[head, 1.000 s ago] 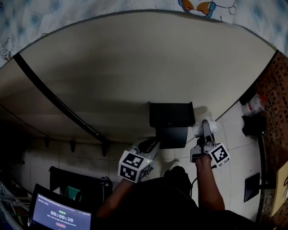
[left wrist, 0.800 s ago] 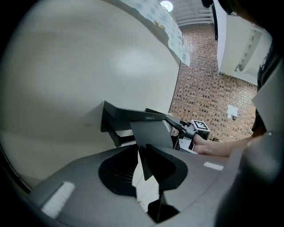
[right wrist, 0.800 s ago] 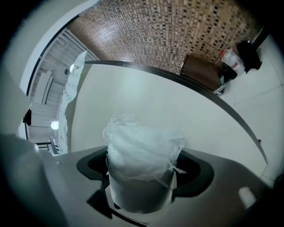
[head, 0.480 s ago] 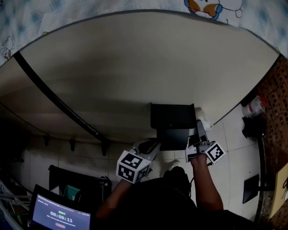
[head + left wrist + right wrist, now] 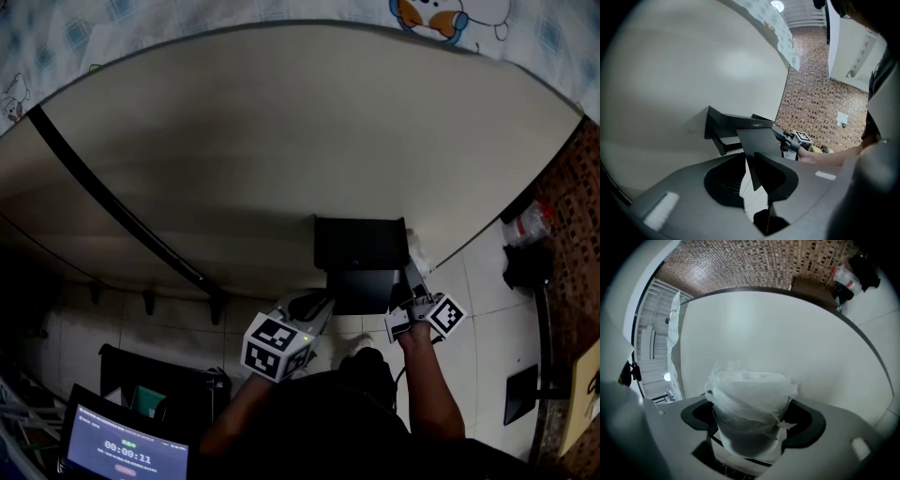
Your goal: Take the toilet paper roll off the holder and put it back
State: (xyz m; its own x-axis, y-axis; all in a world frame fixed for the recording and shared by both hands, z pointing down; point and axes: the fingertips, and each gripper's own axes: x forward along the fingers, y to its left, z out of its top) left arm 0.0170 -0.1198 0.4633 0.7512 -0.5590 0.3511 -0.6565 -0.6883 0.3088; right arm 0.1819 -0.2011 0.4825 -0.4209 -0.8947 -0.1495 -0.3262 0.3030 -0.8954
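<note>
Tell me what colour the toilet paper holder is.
The holder is black; the left gripper view shows it best.

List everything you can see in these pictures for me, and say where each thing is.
toilet paper roll: one, white, between the right gripper's jaws, beside the holder's right end.
holder: one, black, fixed to the wall, with a flap in front.
wall: one, beige, behind the holder.
rail: one, black, slanting across the wall, left.
screen: one, dark, showing a timer, bottom left.
brick wall: one, red-brown, right.
plastic bag: one, clear, far right.
left gripper: one, grey, jaws at the flap.
right gripper: one, grey, shut on the roll.
</note>
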